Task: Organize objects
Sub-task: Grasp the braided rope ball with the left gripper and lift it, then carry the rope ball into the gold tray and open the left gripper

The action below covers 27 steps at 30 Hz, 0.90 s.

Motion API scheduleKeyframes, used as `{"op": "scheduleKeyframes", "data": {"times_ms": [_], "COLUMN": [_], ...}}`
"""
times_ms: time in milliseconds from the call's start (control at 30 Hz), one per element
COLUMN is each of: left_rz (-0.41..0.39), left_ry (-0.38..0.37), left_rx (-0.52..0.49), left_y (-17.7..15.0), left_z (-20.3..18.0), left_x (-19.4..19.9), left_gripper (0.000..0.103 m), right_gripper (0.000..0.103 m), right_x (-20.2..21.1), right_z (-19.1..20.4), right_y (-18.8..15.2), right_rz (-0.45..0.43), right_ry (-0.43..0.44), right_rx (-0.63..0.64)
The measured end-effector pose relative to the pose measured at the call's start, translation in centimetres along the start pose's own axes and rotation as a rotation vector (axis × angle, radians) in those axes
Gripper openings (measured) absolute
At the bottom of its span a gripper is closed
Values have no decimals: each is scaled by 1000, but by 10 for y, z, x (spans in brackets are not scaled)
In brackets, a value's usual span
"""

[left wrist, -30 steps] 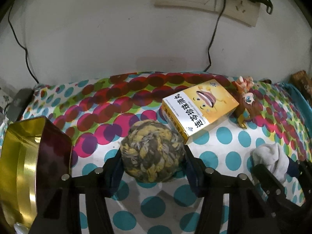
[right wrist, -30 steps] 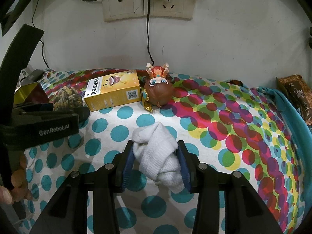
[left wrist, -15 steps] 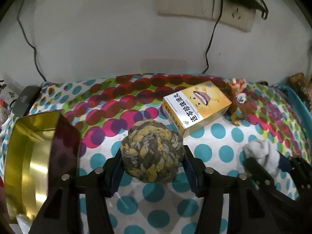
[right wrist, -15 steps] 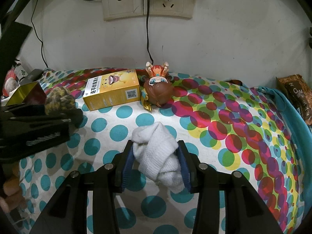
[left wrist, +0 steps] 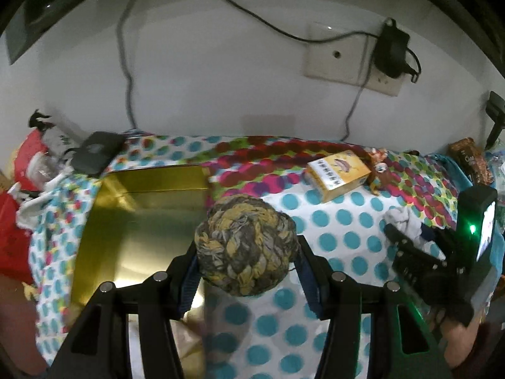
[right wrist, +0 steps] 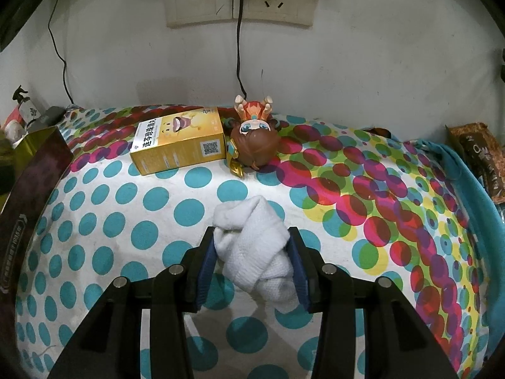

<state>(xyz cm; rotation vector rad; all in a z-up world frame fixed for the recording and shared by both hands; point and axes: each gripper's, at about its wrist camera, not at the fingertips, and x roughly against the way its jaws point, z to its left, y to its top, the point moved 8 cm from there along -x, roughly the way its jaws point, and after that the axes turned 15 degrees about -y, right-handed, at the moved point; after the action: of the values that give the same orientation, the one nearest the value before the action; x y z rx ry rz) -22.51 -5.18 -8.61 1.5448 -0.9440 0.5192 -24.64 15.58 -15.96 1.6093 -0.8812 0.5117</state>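
The left gripper (left wrist: 246,259) pinches a woven rope ball (left wrist: 245,246) between its blue pads, lifted clear of the dotted cloth, with the open gold tin (left wrist: 142,221) at about nine o'clock from the ball. The right gripper (right wrist: 252,265) squeezes a bunched white sock (right wrist: 255,259), which appears to rest on the cloth. The chief risk, as I judge it, lies with the ball: it is round and held only across its middle, so a quick swing toward the tin could roll it out of the pads; and if released over the tin's near wall rather than its floor, it may bounce off and roll away across the cloth. The ball is a tight knot of mustard, olive and grey strands, rough-textured and probably a little springy, which should help the hold. The sock is soft and loosely folded, with a tail hanging below the pads that could catch or unroll when lifted. A yellow box (right wrist: 178,143) and a brown-haired figurine (right wrist: 252,145) lie touching at twelve o'clock from the sock, near the wall.
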Motion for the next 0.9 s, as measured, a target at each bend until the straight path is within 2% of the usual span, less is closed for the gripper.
{"op": "scheduleKeyframes", "data": {"times_ms": [133, 200, 333, 667, 900], "left_rz": [-6, 3, 12, 73, 71], "left_ry": [39, 53, 45, 8, 16], "left_rx": [31, 80, 153, 245, 265], "left_y": [-8, -16, -29, -54, -58], "left_z": [31, 51, 80, 108, 117], "left_x": [17, 21, 23, -1, -7], "left_gripper": [56, 56, 56, 56, 57], "right_gripper": [41, 41, 41, 41, 41], "right_x": [-1, 0, 2, 3, 2], "right_z": [-1, 0, 1, -1, 2], "right_y": [-3, -4, -3, -4, -2], "right_rz": [4, 4, 4, 4, 4], "right_ry": [-8, -12, -25, -31, -39], "right_rx": [5, 8, 16, 21, 25]}}
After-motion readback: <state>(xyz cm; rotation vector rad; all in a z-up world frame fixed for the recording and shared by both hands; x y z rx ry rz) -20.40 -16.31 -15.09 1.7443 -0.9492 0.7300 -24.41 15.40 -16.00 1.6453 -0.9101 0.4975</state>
